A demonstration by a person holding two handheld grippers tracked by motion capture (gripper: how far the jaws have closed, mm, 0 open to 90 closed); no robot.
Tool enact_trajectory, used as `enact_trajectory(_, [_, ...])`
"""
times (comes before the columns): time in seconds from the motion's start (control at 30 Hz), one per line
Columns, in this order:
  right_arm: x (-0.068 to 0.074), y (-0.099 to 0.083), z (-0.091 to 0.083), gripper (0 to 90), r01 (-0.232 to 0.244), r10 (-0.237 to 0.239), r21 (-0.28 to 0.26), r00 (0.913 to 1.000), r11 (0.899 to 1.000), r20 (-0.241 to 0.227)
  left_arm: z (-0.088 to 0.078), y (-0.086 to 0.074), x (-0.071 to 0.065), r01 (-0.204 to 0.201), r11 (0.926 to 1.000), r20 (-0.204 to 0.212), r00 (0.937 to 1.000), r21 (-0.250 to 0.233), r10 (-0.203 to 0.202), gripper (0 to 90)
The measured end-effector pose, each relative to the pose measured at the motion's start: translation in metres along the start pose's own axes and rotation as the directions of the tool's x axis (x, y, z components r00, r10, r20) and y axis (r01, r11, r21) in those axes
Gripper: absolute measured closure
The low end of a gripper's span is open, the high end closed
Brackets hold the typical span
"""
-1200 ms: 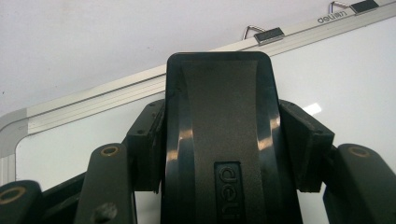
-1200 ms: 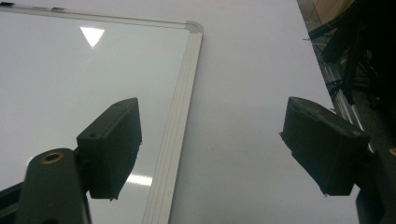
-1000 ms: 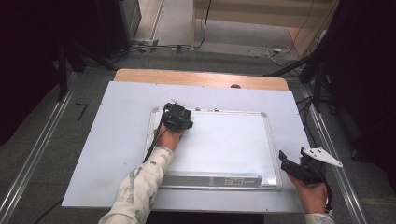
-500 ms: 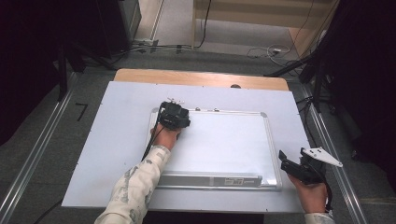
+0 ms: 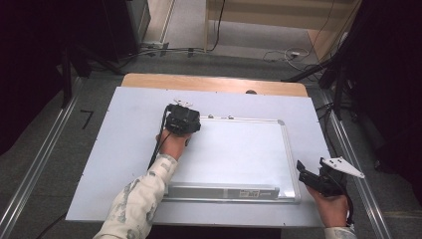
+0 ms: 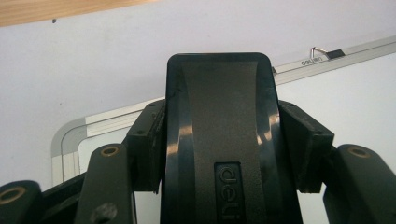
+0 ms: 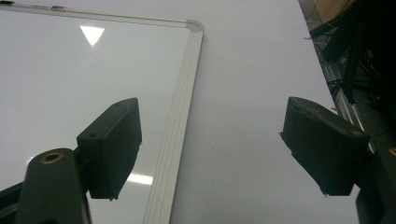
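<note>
1. The black whiteboard eraser [image 6: 219, 140] sits clamped in the left gripper [image 5: 182, 120], now nearer the top left corner of the whiteboard [image 5: 239, 149] than before.
2. The right gripper [image 5: 318, 180], jaws wide and empty, keeps beside the board's right frame.

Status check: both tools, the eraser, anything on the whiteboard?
Left tool shut on eraser, at whiteboard top-left corner. Right tool open, empty, off the board's right edge. Board face bare, nothing in the way.
</note>
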State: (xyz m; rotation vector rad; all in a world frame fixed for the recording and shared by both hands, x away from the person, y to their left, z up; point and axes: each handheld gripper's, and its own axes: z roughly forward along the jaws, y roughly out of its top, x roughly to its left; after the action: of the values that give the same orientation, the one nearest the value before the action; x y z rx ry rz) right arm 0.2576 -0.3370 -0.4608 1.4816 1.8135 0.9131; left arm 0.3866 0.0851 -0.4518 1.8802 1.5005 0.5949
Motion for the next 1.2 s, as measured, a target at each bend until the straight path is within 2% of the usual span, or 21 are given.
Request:
enact_trajectory(0.1, [0.0, 0.0, 0.0, 18.4, -0.002, 0.001, 0.001, 1.0, 1.0, 0.0, -0.003, 0.0, -0.002, 0.004, 0.9999, 0.004, 1.0, 0.01, -0.004, 40.4])
enact_trajectory(0.23, [0.001, 0.0, 0.0, 18.4, -0.003, 0.003, 0.002, 1.0, 1.0, 0.0, -0.008, -0.001, -0.004, 0.006, 1.0, 0.015, 0.9999, -0.003, -0.006, 40.3])
enact_trajectory(0.4, [0.001, 0.0, 0.0, 18.5, -0.002, 0.002, 0.001, 1.0, 1.0, -0.001, -0.015, -0.002, -0.003, 0.009, 0.9997, 0.008, 0.9999, -0.022, -0.008, 40.3])
enact_trajectory(0.73, [0.003, 0.001, 0.001, 18.4, 0.003, -0.003, 0.001, 1.0, 1.0, -0.003, -0.025, -0.005, 0.01, 0.043, 0.9983, -0.01, 0.999, -0.038, -0.044, 40.2])
enact_trajectory(0.93, [0.003, 0.001, 0.001, 18.4, 0.003, -0.003, 0.003, 1.0, 1.0, -0.001, -0.027, -0.007, 0.018, 0.064, 0.9967, -0.043, 0.9969, -0.049, -0.067, 40.3])
enact_trajectory(1.2, [0.003, 0.001, 0.001, 18.4, 0.002, -0.002, 0.002, 1.0, 1.0, 0.0, -0.027, -0.007, 0.026, 0.085, 0.995, -0.054, 0.9947, -0.052, -0.088, 40.2])
